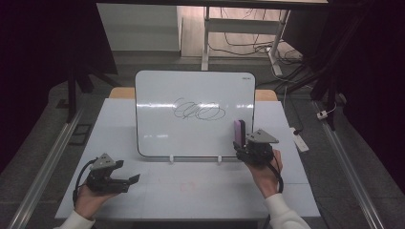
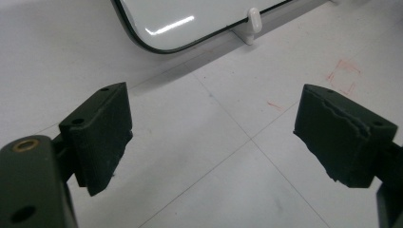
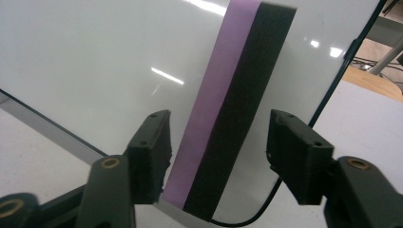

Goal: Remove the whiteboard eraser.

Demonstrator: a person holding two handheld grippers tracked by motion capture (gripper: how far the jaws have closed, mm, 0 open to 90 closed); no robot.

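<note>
Left gripper (image 1: 133, 180) idle on table (image 1: 200, 191), jaws spread, empty. Whiteboard (image 1: 191, 129) upright centre, scribble (image 1: 198, 111) on it. Eraser (image 1: 239, 133) stands on end at board's lower right, long axis vertical, between my right gripper (image 1: 243, 148) jaws. Jaws half-closed, gaps both sides. Right hand nearer. Nothing in way.
</note>
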